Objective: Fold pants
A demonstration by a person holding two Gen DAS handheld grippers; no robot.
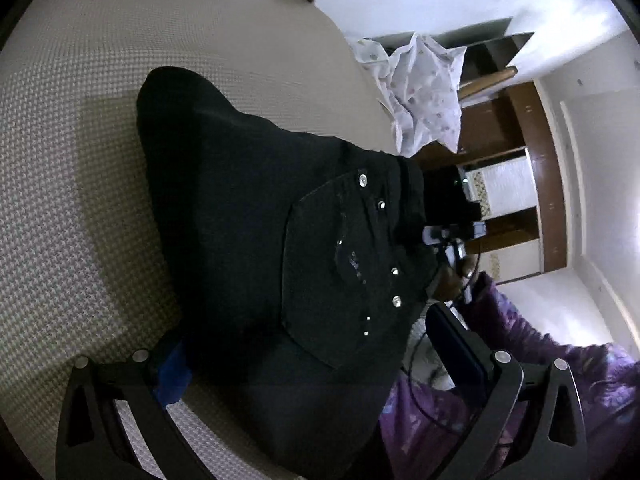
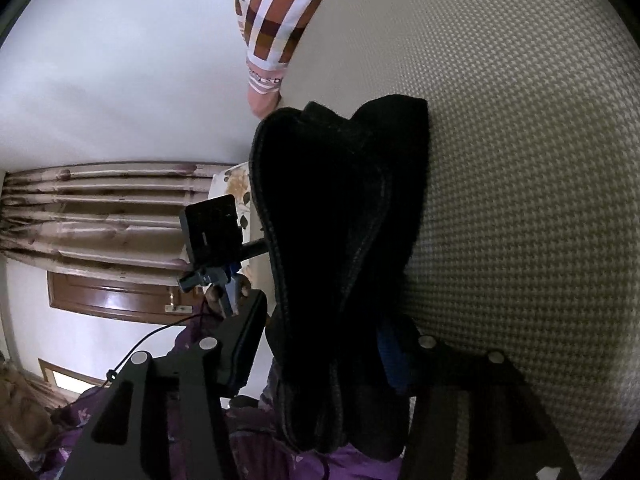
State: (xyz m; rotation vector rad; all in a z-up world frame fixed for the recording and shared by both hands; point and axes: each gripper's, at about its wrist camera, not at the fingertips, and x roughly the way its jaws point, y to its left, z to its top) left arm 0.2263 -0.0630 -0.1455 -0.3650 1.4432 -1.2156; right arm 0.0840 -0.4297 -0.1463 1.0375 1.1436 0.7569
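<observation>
Black pants [image 1: 256, 216] with silver rivets and a back pocket lie folded on the beige woven bedsheet [image 1: 80, 128]. My left gripper [image 1: 316, 364] straddles the waist end with its jaws spread wide, the fabric lying between them. In the right wrist view the pants [image 2: 340, 216] show as a thick folded stack of layers. My right gripper [image 2: 320, 344] has its jaws spread on either side of this stack. The other gripper [image 2: 216, 240] shows beyond the pants, at their left edge.
A checked pillow [image 2: 272, 12] lies at the far end of the bed. A white dotted cloth [image 1: 424, 92] hangs beside wooden shelves [image 1: 512, 184]. Purple patterned clothing [image 1: 520, 360] of the person is close by. Curtains [image 2: 100, 216] and a door [image 2: 120, 300] are behind.
</observation>
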